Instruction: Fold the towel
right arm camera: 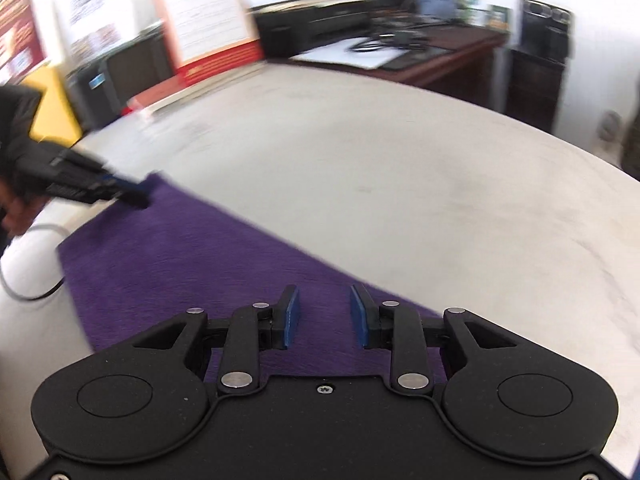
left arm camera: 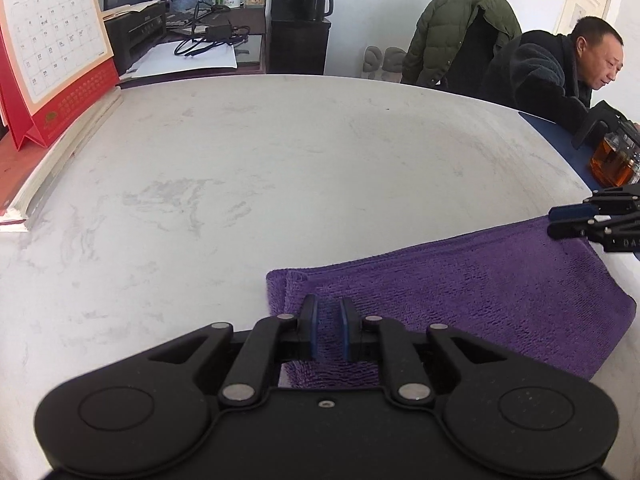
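A purple towel (left arm camera: 480,292) lies folded into a long strip on the white marbled table (left arm camera: 280,160). My left gripper (left arm camera: 329,304) is over the towel's left end, its blue pads a small gap apart with towel showing between them. My right gripper (right arm camera: 325,294) is open above the towel's (right arm camera: 180,256) other end. Each gripper shows in the other's view: the right one (left arm camera: 560,222) at the towel's far corner, the left one (right arm camera: 138,196) at the opposite corner. The right wrist view is motion-blurred.
A red desk calendar (left arm camera: 52,48) and a book stand at the table's left edge. A man (left arm camera: 560,76) sits at the far right beside a glass teapot (left arm camera: 616,160). A cluttered desk (left arm camera: 192,40) stands beyond the table.
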{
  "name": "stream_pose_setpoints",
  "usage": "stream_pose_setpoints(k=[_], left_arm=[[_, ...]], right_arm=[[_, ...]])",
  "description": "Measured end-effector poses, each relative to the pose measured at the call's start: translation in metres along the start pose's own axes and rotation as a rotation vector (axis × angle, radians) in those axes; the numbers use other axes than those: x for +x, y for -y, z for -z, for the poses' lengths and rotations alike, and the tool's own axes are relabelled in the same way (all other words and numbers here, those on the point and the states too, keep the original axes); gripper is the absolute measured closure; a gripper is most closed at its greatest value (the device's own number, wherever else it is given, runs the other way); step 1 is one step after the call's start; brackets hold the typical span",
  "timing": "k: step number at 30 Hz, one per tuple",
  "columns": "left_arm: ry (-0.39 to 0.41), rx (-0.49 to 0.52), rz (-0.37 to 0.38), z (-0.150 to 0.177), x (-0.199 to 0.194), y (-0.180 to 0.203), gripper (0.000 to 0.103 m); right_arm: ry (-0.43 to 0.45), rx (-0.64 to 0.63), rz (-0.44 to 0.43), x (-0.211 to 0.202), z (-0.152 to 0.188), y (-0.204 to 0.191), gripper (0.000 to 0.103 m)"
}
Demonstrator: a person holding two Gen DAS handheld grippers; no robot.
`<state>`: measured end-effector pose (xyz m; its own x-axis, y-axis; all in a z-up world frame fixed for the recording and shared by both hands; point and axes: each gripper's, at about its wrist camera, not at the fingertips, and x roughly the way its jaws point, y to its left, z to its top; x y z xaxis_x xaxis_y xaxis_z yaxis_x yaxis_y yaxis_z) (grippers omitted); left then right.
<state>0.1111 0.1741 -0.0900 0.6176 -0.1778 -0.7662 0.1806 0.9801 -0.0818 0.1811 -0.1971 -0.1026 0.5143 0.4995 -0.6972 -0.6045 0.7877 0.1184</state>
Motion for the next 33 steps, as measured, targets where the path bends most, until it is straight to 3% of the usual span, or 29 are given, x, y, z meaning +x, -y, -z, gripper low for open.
stream_pose_setpoints(k=[4, 9, 12, 16, 21, 24, 27, 31, 33], left_arm=[[-0.013, 0.029, -0.021, -0.002, -0.009, 0.009, 0.092], [-0.038, 0.039, 0.077, 0.015, -0.024, 0.026, 0.090], [-0.038, 0.014, 0.063, 0.032, -0.025, 0.025, 0.090], [-0.014, -0.068, 0.086, 0.041, -0.030, 0.007, 0.090], [-0.020, -0.044, 0.043, 0.035, -0.035, 0.008, 0.090], [0.025, -0.026, 0.049, 0.027, -0.039, 0.017, 0.090], [0.014, 0.017, 0.042, 0.016, -0.022, 0.028, 0.089], [0.026, 0.053, 0.035, 0.005, 0.004, 0.030, 0.089], [0.031, 0.064, 0.050, -0.006, 0.014, 0.028, 0.089]], right_arm=[[0.053, 0.094, 0.048, -0.022, 0.005, 0.018, 0.073], [0.074, 0.034, -0.136, -0.042, 0.021, -0.041, 0.073], [0.036, 0.007, -0.186, -0.040, 0.044, -0.074, 0.073], [0.029, 0.091, -0.118, -0.059, 0.075, -0.058, 0.073], [0.000, 0.175, 0.090, -0.094, 0.091, -0.016, 0.072], [0.077, 0.178, 0.087, -0.105, 0.081, -0.018, 0.072], [0.104, 0.117, 0.024, -0.082, 0.060, -0.043, 0.068], [0.033, 0.019, 0.027, -0.033, 0.043, -0.069, 0.068], [0.041, 0.013, 0.034, -0.022, 0.041, -0.066, 0.064]])
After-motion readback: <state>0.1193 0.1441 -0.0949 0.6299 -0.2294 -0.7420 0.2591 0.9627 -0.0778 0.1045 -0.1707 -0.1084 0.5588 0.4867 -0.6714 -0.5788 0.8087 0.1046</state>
